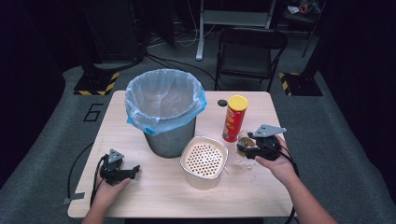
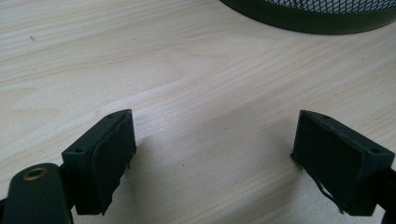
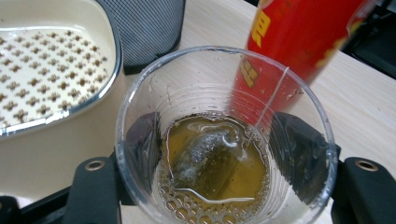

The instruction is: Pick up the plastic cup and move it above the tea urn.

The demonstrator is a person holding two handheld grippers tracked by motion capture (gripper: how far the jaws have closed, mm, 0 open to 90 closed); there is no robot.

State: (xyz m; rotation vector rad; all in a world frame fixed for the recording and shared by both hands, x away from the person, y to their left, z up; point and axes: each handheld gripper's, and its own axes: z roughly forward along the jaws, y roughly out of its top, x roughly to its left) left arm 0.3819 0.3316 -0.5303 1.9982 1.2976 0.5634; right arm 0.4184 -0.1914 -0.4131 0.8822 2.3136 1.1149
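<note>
- Bin (image 2: 317, 16): left gripper view, cut by top edge at 1 o'clock; base rim and a strip of mesh in frame.
- Cup (image 3: 224, 135): right gripper view, bottom cut by lower edge at 6 o'clock; small and blurred in high view (image 1: 244, 141), contents unreadable there.
- Can (image 3: 299, 37): top cut at 12 o'clock; label text illegible.
- Strainer tub (image 3: 51, 79): cut at 9 o'clock.
- Black disc (image 1: 222, 102): too small to ID.

left gripper (image 1: 135, 169) jaws apart, right gripper (image 1: 243, 145) clamped
</note>
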